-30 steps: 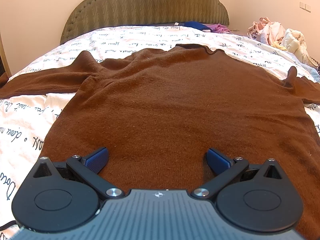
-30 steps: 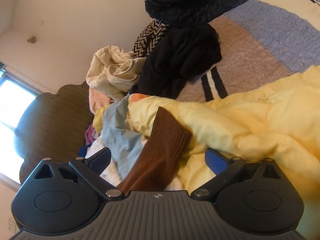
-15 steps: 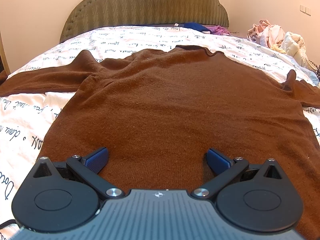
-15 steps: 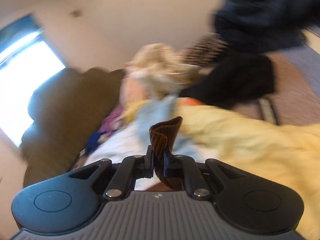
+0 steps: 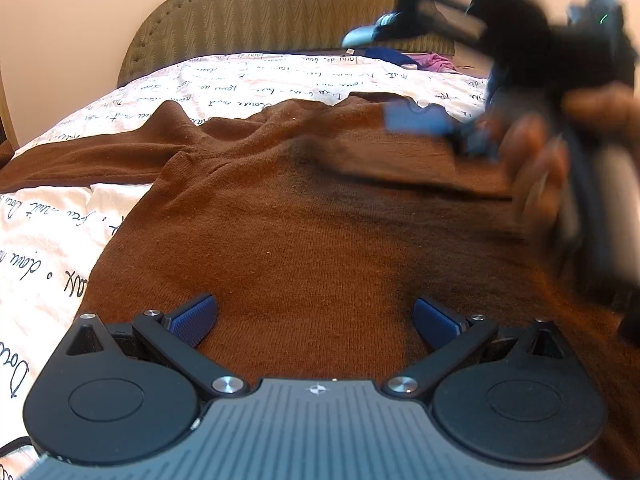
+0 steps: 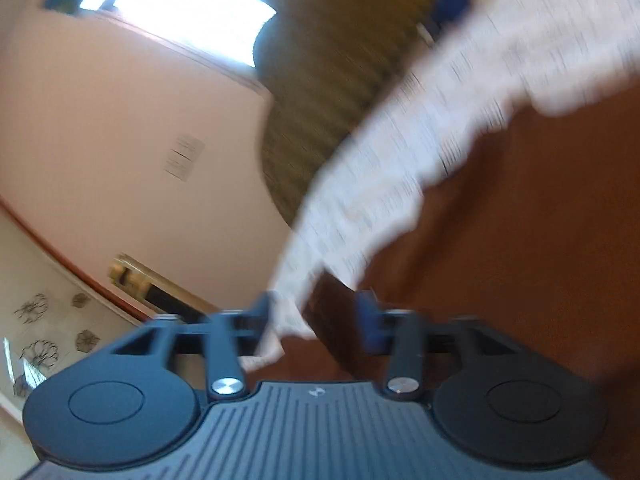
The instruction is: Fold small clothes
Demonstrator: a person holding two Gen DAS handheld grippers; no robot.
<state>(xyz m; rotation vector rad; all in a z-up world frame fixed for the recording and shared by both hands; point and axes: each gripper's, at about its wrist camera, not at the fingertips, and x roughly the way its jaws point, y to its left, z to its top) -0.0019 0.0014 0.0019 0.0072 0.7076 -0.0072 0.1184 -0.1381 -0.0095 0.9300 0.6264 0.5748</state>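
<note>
A brown knit sweater (image 5: pixel 304 216) lies flat on the white bedspread with script print (image 5: pixel 48 240), its left sleeve stretched out to the left. My left gripper (image 5: pixel 316 316) is open and low over the sweater's lower body. My right gripper (image 5: pixel 432 124) shows blurred at the upper right of the left wrist view, over the sweater's chest, with the right sleeve (image 5: pixel 384 168) laid across beneath it. In the blurred right wrist view the right gripper (image 6: pixel 316 316) has its jaws partly apart, with the brown sleeve cuff (image 6: pixel 336 320) between them.
A green padded headboard (image 5: pixel 280 12) stands behind the bed against a pink wall. Blue and purple clothes (image 5: pixel 420 58) lie by the headboard. A bright window (image 6: pixel 180 4) and a wall switch (image 6: pixel 184 158) show in the right wrist view.
My right gripper shut on the sleeve cuff, swung it from the bed's right edge across over the sweater's chest, and its jaws have now come apart. The left gripper has stayed still.
</note>
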